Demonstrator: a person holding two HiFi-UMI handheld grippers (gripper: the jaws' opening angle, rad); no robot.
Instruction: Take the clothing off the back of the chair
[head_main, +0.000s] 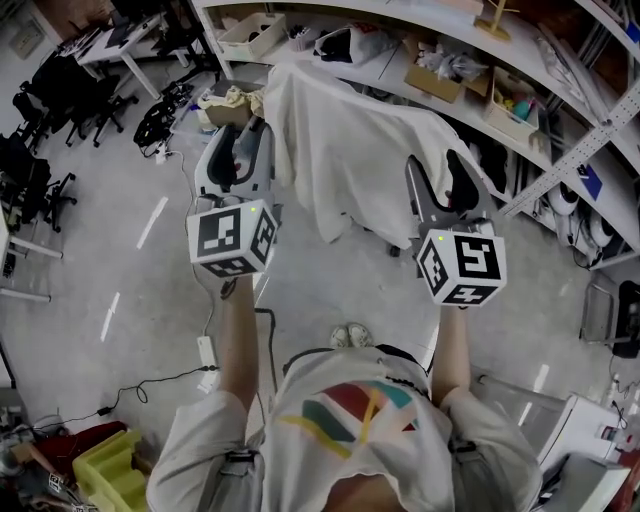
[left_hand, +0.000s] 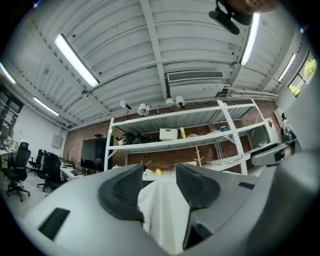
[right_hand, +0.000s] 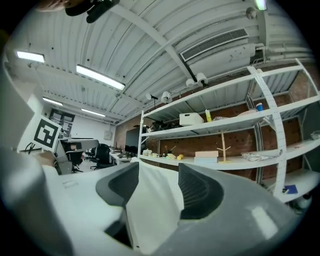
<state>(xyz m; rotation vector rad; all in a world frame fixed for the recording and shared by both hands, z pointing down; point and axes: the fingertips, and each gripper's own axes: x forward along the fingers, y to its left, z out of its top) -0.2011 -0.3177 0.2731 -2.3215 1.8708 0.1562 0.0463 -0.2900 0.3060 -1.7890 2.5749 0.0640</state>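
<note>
Your left gripper (left_hand: 157, 185) and right gripper (right_hand: 152, 182) stood wide open — white clothing (head_main: 350, 150) loose between their jaws, draped, seemingly not yet lifted off.

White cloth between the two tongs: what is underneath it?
Only grey floor shows below the hem of the white cloth. Whatever it drapes over is fully covered, so no chair can be made out.

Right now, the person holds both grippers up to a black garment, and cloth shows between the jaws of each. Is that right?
Not quite: the garment is white, not black, as the head view shows plainly. The rest holds: the left gripper and the right gripper are both held up to it, and each gripper view shows white cloth between parted jaws.
</note>
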